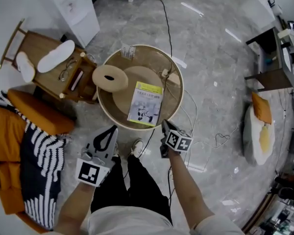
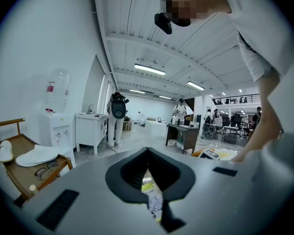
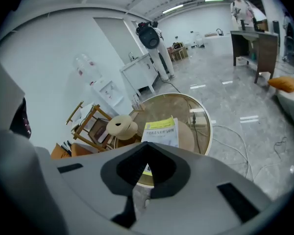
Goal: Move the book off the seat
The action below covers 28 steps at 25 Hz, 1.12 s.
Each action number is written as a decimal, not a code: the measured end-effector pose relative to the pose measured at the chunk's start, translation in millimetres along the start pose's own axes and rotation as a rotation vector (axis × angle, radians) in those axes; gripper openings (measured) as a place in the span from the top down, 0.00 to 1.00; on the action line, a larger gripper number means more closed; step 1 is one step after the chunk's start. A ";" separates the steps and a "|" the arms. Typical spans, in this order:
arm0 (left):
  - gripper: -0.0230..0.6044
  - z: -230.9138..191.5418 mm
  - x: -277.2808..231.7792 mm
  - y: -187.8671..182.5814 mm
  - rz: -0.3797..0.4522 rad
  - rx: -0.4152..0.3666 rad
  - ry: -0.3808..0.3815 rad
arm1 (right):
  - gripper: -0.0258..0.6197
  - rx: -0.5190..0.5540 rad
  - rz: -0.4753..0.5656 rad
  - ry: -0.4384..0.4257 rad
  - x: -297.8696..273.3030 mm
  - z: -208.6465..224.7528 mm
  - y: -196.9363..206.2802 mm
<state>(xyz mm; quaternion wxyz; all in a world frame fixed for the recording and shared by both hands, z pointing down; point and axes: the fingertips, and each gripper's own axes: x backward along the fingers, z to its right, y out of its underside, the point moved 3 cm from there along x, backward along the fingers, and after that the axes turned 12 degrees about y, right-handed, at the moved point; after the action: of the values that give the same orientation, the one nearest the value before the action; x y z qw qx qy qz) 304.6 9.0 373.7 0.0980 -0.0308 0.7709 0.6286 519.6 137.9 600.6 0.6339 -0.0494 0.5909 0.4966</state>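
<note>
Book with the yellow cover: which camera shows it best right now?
The head view: the book lies whole and unobstructed on the round table, seen from above. The right gripper view shows most of it, its near edge cut off by the right gripper. The left gripper view catches only a sliver past the left gripper.

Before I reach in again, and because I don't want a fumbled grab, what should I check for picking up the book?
1. Book in view, lying flat on the round table: ok.
2. Ring-shaped wooden piece lies apart from the book: ok.
3. Left gripper ready to grasp: not ok. Its jaws are together and hold nothing, so open it first.
4. Right gripper ready to grasp: not ok. Its jaws are together and hold nothing, just off the book's near corner.
5. Cable on the table clear of the book's right edge: cannot tell.
</note>
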 end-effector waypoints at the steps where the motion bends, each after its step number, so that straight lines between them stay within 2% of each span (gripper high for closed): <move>1: 0.94 1.2 1.8 -5.9 0.007 -0.006 0.003 | 0.93 -0.005 0.019 -0.003 8.4 -2.8 -6.2; 16: 0.94 -1.9 38.9 -103.4 0.119 -0.102 -0.010 | 0.93 0.025 0.278 -0.058 123.3 -63.3 -112.8; 28: 0.94 -14.8 68.6 -164.6 0.239 -0.130 -0.025 | 0.93 0.166 0.525 -0.184 229.1 -129.8 -189.7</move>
<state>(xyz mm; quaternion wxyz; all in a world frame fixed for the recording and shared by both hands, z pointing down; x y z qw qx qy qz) 263.9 -34.4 204.9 0.0299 0.0627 0.7256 0.6846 515.4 89.3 279.7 0.5366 0.2027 0.5619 0.5961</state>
